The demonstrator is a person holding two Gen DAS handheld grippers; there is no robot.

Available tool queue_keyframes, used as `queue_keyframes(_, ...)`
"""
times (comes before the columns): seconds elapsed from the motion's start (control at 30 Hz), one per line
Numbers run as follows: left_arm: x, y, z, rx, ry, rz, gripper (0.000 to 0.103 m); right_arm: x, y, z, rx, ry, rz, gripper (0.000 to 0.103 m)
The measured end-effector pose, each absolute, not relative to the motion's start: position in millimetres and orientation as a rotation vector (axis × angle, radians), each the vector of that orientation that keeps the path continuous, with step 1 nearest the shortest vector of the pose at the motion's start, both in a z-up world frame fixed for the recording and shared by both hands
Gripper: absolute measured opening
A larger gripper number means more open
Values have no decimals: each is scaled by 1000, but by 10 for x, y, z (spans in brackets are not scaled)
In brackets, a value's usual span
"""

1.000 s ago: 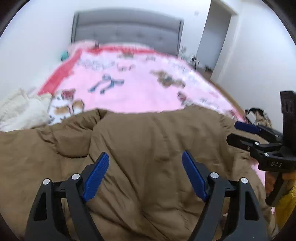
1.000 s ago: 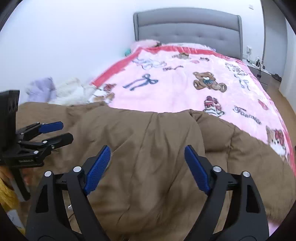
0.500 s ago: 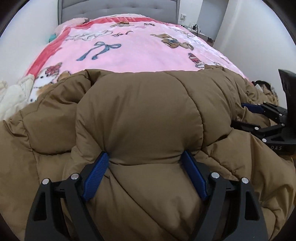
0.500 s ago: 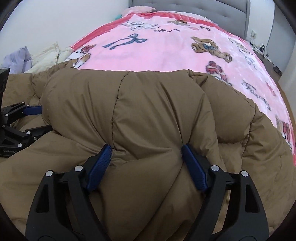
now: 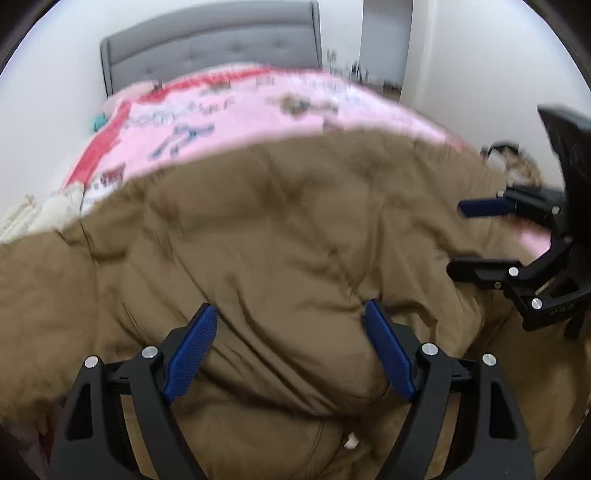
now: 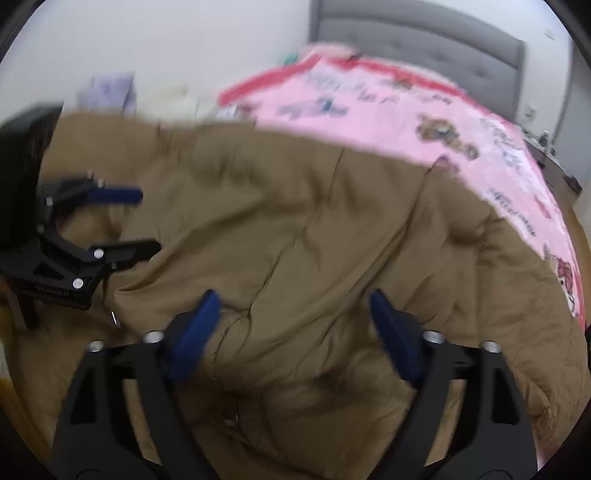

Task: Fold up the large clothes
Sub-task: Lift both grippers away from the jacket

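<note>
Straddling a raised bulge of the brown quilted puffer coat (image 5: 280, 236), the left tongs (image 5: 291, 350) stand wide, blue pads at either flank of the padding; whether they press into it cannot be told through the blur. The right tongs (image 6: 295, 332) are likewise spread wide over a fold of the same coat, jaws closing slightly, with fabric between them but no firm pinch visible. Each tool appears at the edge of the other's view, so both sit near each other over the garment's near half. The coat lies spread across the foot of the bed, bunched and unevenly doubled. Judged from its puffed panels, it is soft, bulky, springy and probably light with a slick shell; hold is best taken at a stitched seam or hem, where the filling is thinnest. Beyond it lies a pink printed blanket with a red border (image 5: 236, 110), then a grey tufted upholstered headboard (image 6: 417, 33) against white walls.
</note>
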State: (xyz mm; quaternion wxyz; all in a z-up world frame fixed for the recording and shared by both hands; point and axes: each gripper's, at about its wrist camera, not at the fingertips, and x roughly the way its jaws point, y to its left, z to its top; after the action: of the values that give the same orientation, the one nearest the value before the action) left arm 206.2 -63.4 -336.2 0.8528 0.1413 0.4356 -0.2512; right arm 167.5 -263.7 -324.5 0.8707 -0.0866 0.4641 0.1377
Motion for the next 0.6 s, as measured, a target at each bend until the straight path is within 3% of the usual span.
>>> queue_keyframes(0.13, 2085, -625, -3526, 312, 947, -488, 81, 1665, -2635, -3429, -216, 982, 278, 73)
queue_keyframes(0.27, 2050, -639, -3424, 313, 937, -454, 81, 1607, -2801, -3240, -106, 940, 259, 75)
queue_keyframes(0.37, 1961, -667, -3196, 265, 879, -419, 81, 1432, -3323, -2988, 95, 868, 110, 85)
queue_keyframes(0.6, 1704, -1204, -2962, 230, 759, -447, 82, 653, -5184, -3047, 425, 834, -483, 86)
